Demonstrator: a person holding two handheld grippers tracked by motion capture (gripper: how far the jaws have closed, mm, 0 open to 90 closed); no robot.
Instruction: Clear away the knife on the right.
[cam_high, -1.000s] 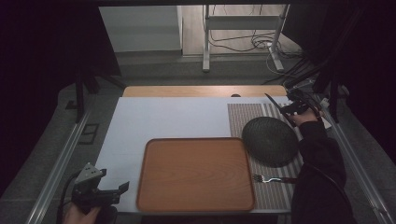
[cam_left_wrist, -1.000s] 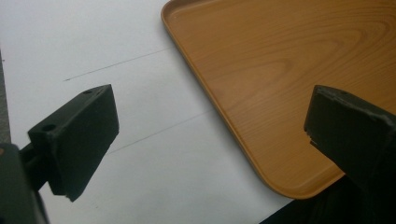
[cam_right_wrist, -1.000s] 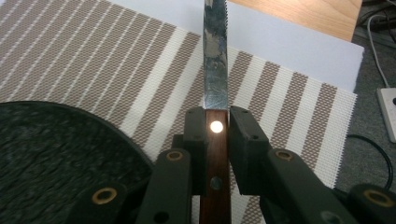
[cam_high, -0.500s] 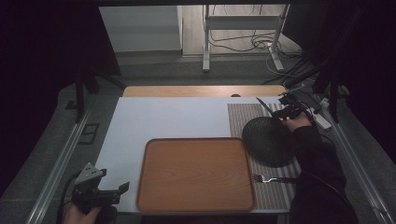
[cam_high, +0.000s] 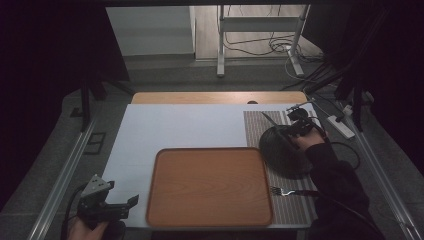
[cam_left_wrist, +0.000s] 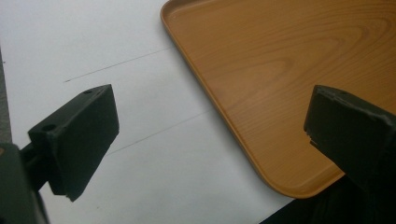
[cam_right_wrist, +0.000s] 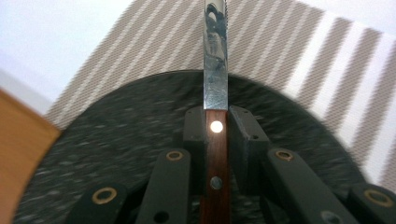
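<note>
Tray (cam_high: 210, 187) sits left of right tool (cam_high: 291, 131); plate (cam_right_wrist: 140, 154) directly under it. Right tool clenched on knife (cam_right_wrist: 215, 88) handle, blade forward. Risk: knife pivots in narrow grip, tip strikes plate. Left tool (cam_left_wrist: 210, 135) released, idle.

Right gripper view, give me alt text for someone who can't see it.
The right gripper, jaws closed on a knife's wooden handle, holds the blade pointing away over a dark round plate. The plate sits on a striped placemat, with a wooden tray's edge at left.
</note>
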